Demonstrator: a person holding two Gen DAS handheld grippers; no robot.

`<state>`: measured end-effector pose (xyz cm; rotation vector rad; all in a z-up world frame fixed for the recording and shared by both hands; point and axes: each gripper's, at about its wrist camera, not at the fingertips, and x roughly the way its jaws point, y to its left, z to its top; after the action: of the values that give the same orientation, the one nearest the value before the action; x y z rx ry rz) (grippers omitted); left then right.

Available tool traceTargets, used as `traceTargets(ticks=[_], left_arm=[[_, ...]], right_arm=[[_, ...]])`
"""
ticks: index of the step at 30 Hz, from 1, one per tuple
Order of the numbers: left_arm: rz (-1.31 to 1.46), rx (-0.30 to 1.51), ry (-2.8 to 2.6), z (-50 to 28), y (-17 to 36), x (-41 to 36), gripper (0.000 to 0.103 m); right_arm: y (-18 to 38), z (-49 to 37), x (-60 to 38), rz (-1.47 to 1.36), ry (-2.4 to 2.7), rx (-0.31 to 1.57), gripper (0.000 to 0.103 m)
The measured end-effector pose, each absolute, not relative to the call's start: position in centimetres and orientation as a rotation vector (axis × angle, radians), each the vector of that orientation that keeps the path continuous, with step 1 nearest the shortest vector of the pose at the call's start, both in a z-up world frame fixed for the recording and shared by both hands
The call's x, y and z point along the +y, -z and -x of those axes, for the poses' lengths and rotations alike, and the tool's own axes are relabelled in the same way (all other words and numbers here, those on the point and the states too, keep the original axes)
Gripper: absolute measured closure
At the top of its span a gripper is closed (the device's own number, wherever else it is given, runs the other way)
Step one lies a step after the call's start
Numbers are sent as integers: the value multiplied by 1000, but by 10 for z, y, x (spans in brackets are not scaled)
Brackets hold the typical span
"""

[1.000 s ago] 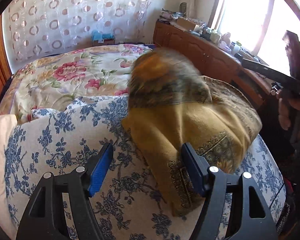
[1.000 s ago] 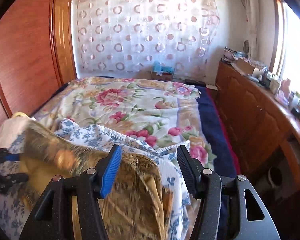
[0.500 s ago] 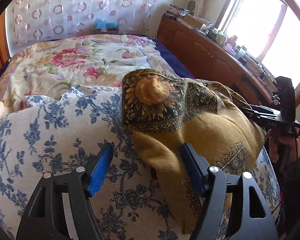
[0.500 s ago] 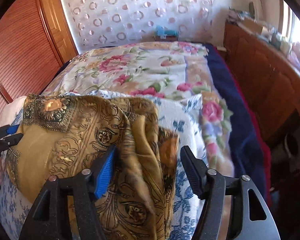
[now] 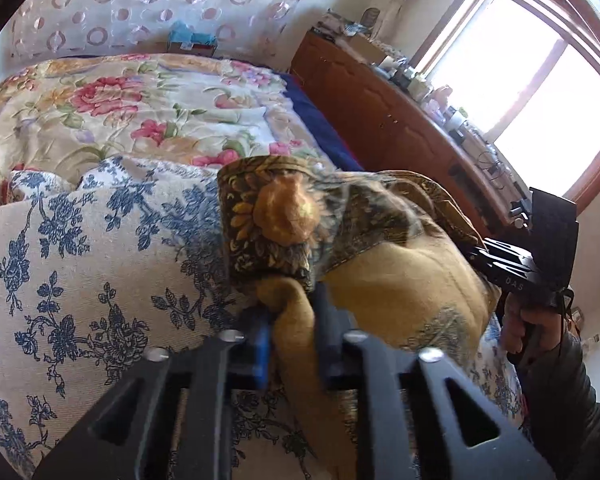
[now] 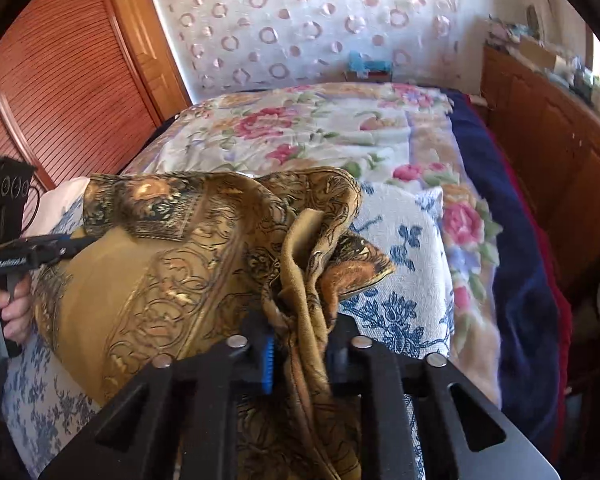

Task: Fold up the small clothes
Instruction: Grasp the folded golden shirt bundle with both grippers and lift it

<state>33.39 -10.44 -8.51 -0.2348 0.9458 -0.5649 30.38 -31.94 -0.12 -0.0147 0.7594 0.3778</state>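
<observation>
Both grippers, spread wide half a second ago, are now pinching the cloth. From the left wrist camera, the left gripper (image 5: 292,332) is holding a bunched fold of the mustard-gold scarf (image 5: 400,280), its blue-padded finger and dark finger pressed in on either side of the fabric. From the right wrist camera, the right gripper (image 6: 298,344) is doing the same — its fingers are closed narrow on a twisted gather of that scarf (image 6: 172,280), which is hanging down between them.

The scarf is lying in a loose heap on the blue-flowered white cover (image 5: 80,260), its dark patterned border folded over on top with an orange medallion showing. Behind the cover, a quilt printed with pink roses (image 5: 140,120) is spreading toward the far wall, and a dark blue blanket (image 6: 512,260) is running along its edge on the side of the wooden sideboard (image 5: 380,120).

As for containers — a small box with something turquoise on top (image 6: 370,68) is sitting at the foot of the ring-patterned curtain (image 6: 300,20); what it holds cannot be told. Along the top of the sideboard, jars, boxes and bottles are crowding together beneath the bright window (image 5: 540,80), too small and blurred to name their contents.
</observation>
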Motion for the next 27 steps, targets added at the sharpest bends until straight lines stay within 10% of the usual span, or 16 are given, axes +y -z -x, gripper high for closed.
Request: traceTargets(ticks=[27], left_arm=[[261,569,209,-197,-17,100,93]], right_arm=[[-94,-312,-102,235,-757,394,91]])
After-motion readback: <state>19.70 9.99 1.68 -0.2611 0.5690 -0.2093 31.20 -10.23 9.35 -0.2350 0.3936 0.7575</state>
